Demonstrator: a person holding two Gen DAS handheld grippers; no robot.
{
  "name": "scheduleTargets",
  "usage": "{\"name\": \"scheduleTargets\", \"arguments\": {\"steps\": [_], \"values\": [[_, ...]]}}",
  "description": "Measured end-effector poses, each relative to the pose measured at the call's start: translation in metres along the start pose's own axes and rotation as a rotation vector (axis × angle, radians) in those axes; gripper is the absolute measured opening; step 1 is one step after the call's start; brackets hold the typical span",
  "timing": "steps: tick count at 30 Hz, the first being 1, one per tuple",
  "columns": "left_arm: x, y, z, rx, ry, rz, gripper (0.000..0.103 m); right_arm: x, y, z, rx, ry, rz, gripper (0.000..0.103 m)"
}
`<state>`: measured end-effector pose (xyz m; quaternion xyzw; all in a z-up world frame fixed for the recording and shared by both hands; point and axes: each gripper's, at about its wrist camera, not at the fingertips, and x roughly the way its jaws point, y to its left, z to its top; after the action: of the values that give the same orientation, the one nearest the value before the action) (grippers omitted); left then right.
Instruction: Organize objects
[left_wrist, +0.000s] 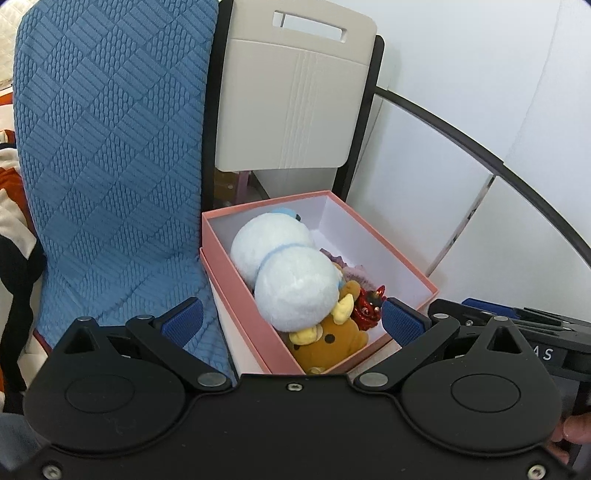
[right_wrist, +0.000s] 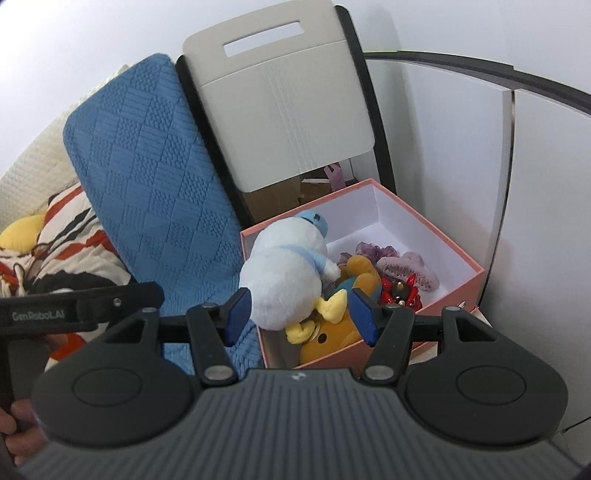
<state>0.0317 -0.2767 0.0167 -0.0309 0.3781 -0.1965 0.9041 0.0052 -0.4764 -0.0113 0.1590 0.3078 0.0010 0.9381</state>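
Hovering empty, both claws spread over toy-filled pink box.

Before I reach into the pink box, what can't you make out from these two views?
- Pink box near wall: hidden by both grippers' bodies.
- Brown plush: lower part under the white plush.
- Red figure, right wrist view: partly behind a blue pad; small.
- What the box rests on: out of sight.

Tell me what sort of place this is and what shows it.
Probably a bedroom or living room at home: a blue quilted cushion beside a patterned blanket, a beige folding chair, and a pink box of plush toys.
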Motion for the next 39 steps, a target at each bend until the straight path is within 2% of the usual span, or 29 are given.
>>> {"name": "scheduleTargets", "arguments": {"steps": [13,14,15,17,39], "values": [[-0.002,0.004,-0.014,-0.027,-0.010,0.026,0.103,0.001,-0.006,-0.015,0.010,0.016,-0.020,0.061],[-0.002,0.004,-0.015,-0.029,-0.008,0.029,0.103,0.000,-0.007,-0.016,0.010,0.014,-0.021,0.064],[-0.001,0.004,-0.015,-0.029,-0.005,0.030,0.103,0.000,-0.008,-0.016,0.008,0.015,-0.021,0.083],[-0.001,0.002,-0.016,-0.025,-0.002,0.029,0.103,0.000,-0.010,-0.016,0.014,0.009,-0.020,0.103],[0.001,-0.005,-0.020,-0.015,0.003,-0.002,0.103,0.000,-0.017,-0.019,0.049,0.031,-0.027,0.103]]}}
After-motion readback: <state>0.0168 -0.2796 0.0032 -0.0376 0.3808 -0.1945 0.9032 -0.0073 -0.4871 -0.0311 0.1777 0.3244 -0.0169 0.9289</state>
